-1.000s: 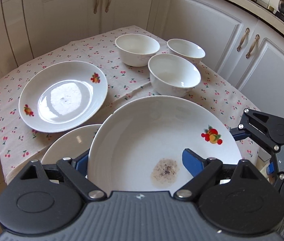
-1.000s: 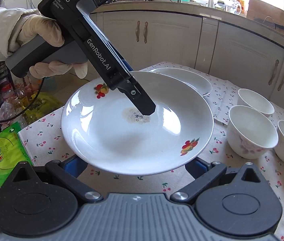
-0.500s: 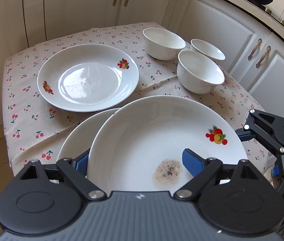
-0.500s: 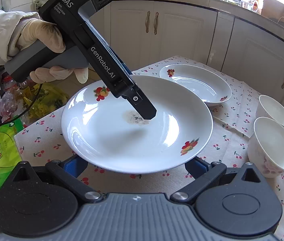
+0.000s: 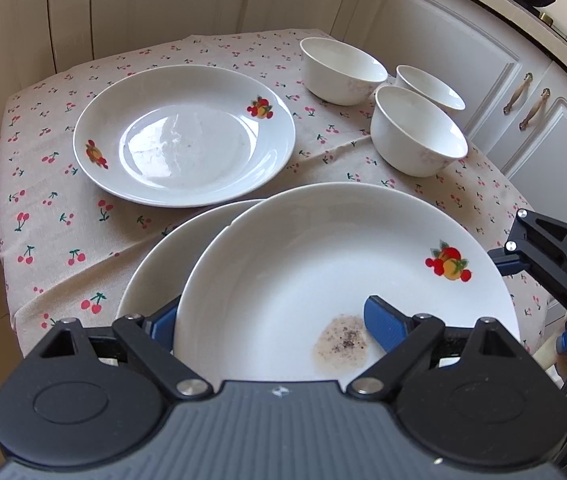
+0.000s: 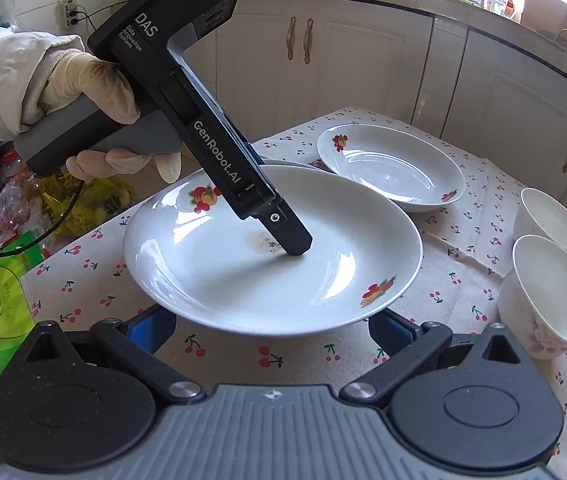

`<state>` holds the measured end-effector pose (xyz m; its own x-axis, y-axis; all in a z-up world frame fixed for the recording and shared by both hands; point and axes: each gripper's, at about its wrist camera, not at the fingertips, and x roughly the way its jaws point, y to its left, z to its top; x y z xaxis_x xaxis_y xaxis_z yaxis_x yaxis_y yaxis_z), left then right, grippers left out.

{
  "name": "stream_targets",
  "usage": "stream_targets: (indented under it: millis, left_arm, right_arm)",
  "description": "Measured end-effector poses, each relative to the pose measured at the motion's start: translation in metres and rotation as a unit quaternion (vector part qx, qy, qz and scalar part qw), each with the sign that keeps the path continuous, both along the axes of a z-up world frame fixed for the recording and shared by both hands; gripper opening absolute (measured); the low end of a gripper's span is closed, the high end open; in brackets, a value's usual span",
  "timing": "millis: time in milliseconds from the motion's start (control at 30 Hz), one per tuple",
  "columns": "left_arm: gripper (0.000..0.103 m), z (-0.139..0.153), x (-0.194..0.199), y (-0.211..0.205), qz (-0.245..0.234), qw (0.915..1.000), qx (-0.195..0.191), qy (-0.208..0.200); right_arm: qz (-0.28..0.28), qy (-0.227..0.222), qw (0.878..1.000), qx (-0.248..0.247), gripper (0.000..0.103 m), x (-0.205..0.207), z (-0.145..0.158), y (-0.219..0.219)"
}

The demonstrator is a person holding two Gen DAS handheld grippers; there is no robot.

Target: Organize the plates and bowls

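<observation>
Both tongs nose-down: left tongs clamped on the soiled plate (gloved hand high), right tongs agape beneath.

on my right wrist feed the left gripper has white print on its black body: "das" up top with small lines "data acquisition system" under it, and "genrobot.ai" running down the arm. the green packet at the left edge carries red characters i can't read.
</observation>
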<state>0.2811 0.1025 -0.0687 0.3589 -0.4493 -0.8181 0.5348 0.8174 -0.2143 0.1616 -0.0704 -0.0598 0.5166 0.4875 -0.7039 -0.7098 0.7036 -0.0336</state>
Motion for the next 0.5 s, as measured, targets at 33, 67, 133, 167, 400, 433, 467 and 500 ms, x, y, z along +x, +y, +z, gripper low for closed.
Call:
stream_targets:
  millis: [33, 67, 133, 167, 400, 433, 467, 500]
  left_arm:
    - [0.092, 0.0001, 0.0002, -0.0002, -0.001, 1.0000, 0.001, 0.000]
    - [0.092, 0.0003, 0.0006, -0.0007, -0.002, 1.0000, 0.003, 0.001]
    - [0.092, 0.0004, 0.0017, -0.0011, -0.002, 1.0000, 0.007, 0.003]
    - [0.092, 0.0003, 0.0027, -0.0011, -0.003, 0.9999, 0.010, 0.005]
    - [0.092, -0.0003, 0.0064, -0.0024, -0.001, 0.9994, 0.033, 0.014]
    - [0.092, -0.0005, 0.0067, -0.0025, -0.001, 0.9993, 0.034, 0.016]
    - [0.092, -0.0008, 0.0072, -0.0024, 0.001, 0.9992, 0.035, 0.020]
    - [0.092, -0.0010, 0.0076, -0.0023, 0.003, 0.9991, 0.035, 0.023]
  right_arm:
    - [-0.001, 0.001, 1.000, 0.000, 0.103, 0.0004, -0.0001, 0.0001]
    - [-0.001, 0.001, 1.000, 0.000, 0.103, 0.0005, -0.0001, 0.0003]
    - [-0.001, 0.003, 1.000, 0.001, 0.103, 0.0014, -0.0004, 0.0004]
    - [-0.001, 0.003, 1.000, 0.001, 0.103, 0.0015, -0.0003, 0.0004]
    - [-0.002, 0.005, 1.000, 0.012, 0.103, 0.0006, 0.0014, -0.0009]
    - [-0.002, 0.004, 1.000, 0.013, 0.103, 0.0002, 0.0014, -0.0009]
    - [-0.003, 0.003, 1.000, 0.014, 0.103, 0.0000, 0.0014, -0.0008]
    - [-0.002, 0.003, 1.000, 0.015, 0.103, -0.0002, 0.0014, -0.0009]
